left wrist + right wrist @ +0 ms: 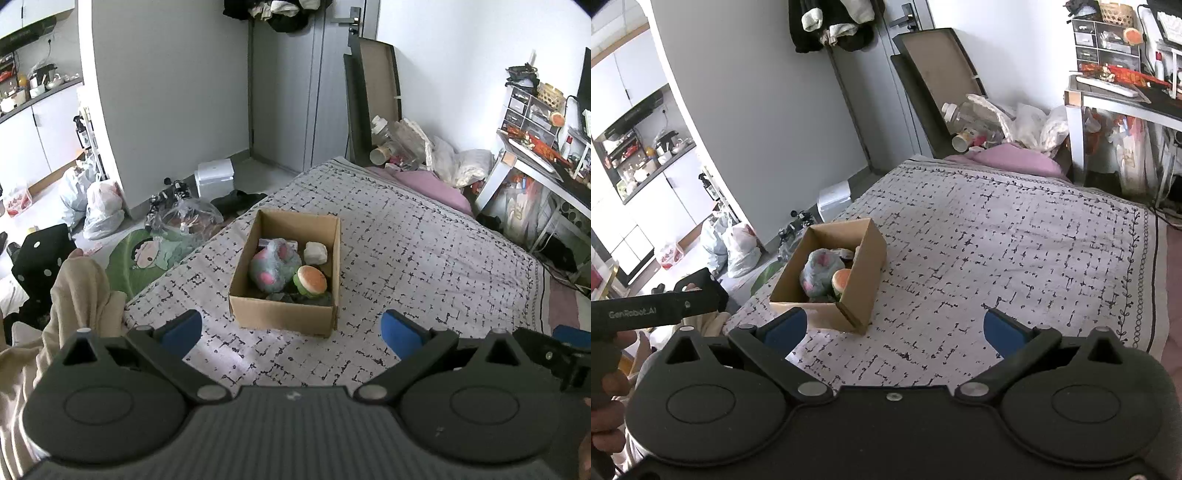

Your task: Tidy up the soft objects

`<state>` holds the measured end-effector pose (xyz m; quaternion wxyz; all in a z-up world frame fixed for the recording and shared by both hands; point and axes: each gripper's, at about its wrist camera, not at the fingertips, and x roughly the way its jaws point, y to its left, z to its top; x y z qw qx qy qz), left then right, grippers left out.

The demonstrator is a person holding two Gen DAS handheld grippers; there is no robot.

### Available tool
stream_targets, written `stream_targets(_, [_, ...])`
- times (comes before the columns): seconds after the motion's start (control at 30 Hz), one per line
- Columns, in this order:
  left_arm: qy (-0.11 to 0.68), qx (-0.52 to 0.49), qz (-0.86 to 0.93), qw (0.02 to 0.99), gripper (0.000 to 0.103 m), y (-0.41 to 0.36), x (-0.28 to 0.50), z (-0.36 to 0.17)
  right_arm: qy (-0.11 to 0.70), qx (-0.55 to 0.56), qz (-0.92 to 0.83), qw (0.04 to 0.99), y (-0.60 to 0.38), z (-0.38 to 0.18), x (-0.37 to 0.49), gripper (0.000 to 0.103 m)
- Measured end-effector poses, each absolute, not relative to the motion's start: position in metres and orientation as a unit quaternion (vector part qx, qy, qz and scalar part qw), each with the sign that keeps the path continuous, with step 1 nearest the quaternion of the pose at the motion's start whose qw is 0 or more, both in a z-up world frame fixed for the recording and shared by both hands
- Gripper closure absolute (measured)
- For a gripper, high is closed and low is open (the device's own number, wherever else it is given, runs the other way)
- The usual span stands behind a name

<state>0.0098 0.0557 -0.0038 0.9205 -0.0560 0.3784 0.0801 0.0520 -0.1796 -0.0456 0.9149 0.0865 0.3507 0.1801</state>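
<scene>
An open cardboard box stands on the patterned bedspread. Inside lie a blue-and-pink plush toy, a burger-shaped soft toy and a white soft lump, on top of something dark. My left gripper is open and empty, hovering just in front of the box. In the right wrist view the box sits left of centre with the plush and burger toy showing. My right gripper is open and empty, to the right of the box, above the bedspread.
A pink pillow and plastic bags lie at the bed's head. A cluttered desk stands on the right. Bags and a cartoon mat cover the floor on the left. A grey door is behind.
</scene>
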Motion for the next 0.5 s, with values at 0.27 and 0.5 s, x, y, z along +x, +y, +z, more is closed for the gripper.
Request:
stream_targets(0.27, [0.376, -0.064, 0.078, 0.921, 0.000, 0.0596, 0.0089, -0.0050, 0.350, 0.083, 0.183, 0.915, -0.1776, -0.0452, 0.0544, 0.000])
stream_targets(0.5, [0.370, -0.069, 0.076, 0.923, 0.000, 0.0589, 0.0070, -0.0039, 0.348, 0.075, 0.187, 0.916, -0.1714, -0.0438, 0.0508, 0.000])
